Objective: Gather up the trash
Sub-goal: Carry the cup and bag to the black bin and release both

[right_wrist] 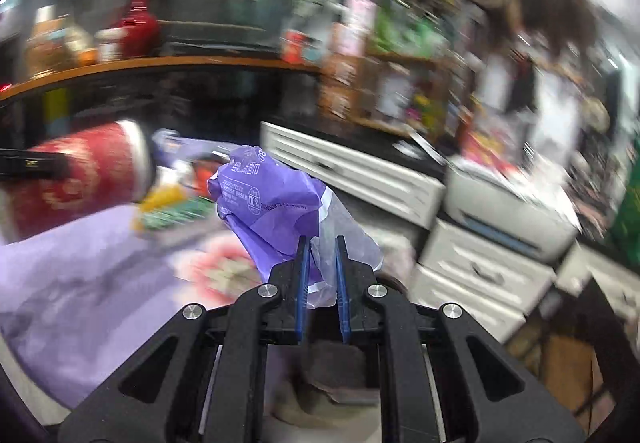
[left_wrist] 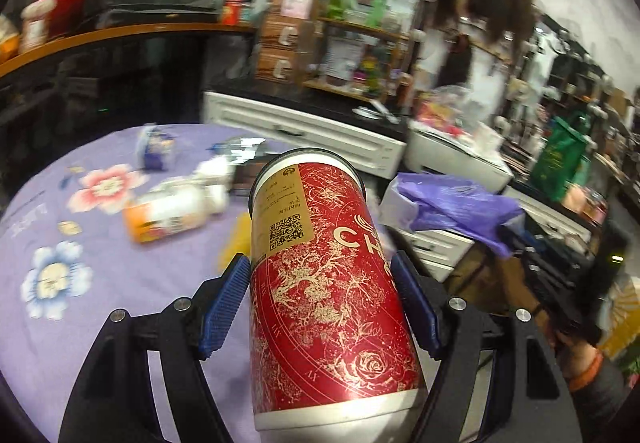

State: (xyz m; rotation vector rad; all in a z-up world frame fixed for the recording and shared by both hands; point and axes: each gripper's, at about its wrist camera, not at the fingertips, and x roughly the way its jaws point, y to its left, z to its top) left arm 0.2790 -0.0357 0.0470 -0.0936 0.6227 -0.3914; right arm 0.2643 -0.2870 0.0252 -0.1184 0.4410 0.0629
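Observation:
My left gripper (left_wrist: pixel 320 267) is shut on a tall red and gold paper cup (left_wrist: pixel 320 275), held off the table with its white rim pointing away. The same red cup (right_wrist: pixel 80 179) shows blurred at the left of the right wrist view. My right gripper (right_wrist: pixel 321 243) is shut on a crumpled purple plastic wrapper (right_wrist: pixel 268 199), which sticks up between the blue pads. That purple wrapper (left_wrist: pixel 452 207) also appears to the right of the cup in the left wrist view. On the purple flowered tablecloth (left_wrist: pixel 60 211) lie an orange-labelled bottle (left_wrist: pixel 168 215) and other wrappers.
White drawer cabinets (left_wrist: pixel 304 135) and a printer-like white box (left_wrist: pixel 456 159) stand behind the table. Crowded shelves (left_wrist: pixel 352 43) fill the back wall. A person's hand and sleeve (left_wrist: pixel 584 359) show at the right. A green bag (left_wrist: pixel 560 159) hangs further right.

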